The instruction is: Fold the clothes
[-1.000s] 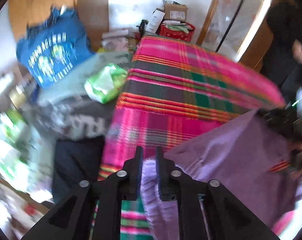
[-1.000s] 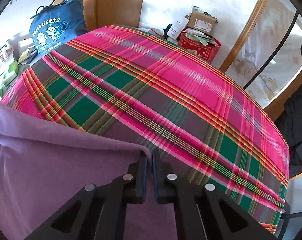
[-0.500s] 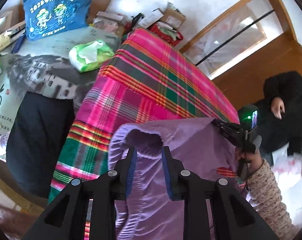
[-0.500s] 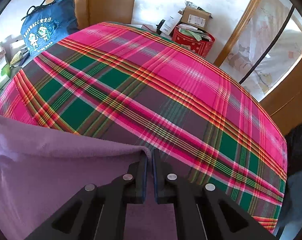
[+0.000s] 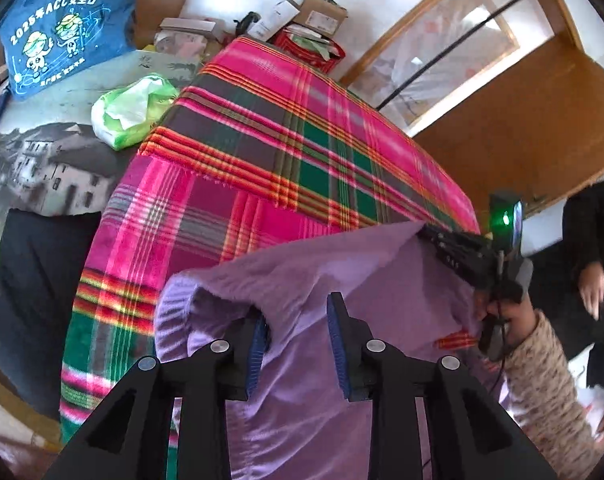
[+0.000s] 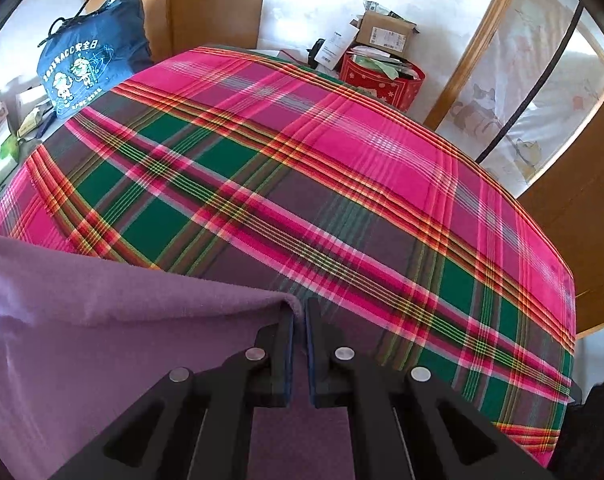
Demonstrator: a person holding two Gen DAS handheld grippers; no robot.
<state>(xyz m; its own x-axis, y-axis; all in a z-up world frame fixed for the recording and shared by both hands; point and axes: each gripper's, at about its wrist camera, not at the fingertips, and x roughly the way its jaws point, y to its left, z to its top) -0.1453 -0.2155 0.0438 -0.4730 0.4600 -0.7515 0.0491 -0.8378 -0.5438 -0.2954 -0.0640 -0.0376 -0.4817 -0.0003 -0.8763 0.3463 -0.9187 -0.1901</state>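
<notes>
A lilac fleece garment lies on a pink plaid blanket. The right gripper pinches its corner; the left gripper, fingers just opened, straddles loose cloth.

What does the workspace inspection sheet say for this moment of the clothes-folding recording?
Surface: plaid blanket covers the work surface.
Job's things: purple garment lies on the near part of the blanket, its far edge raised at one corner.
Clutter: blue tote bag, green plastic bag, red box of papers, cardboard box.
Grippers: left hand-held gripper open, jaws just widened, garment between them unpinched; right hand-held gripper shut on the garment's edge.
Cables: thin black cable by the right hand.
Surroundings: wooden door frame; a dark-clothed person stands beyond.
</notes>
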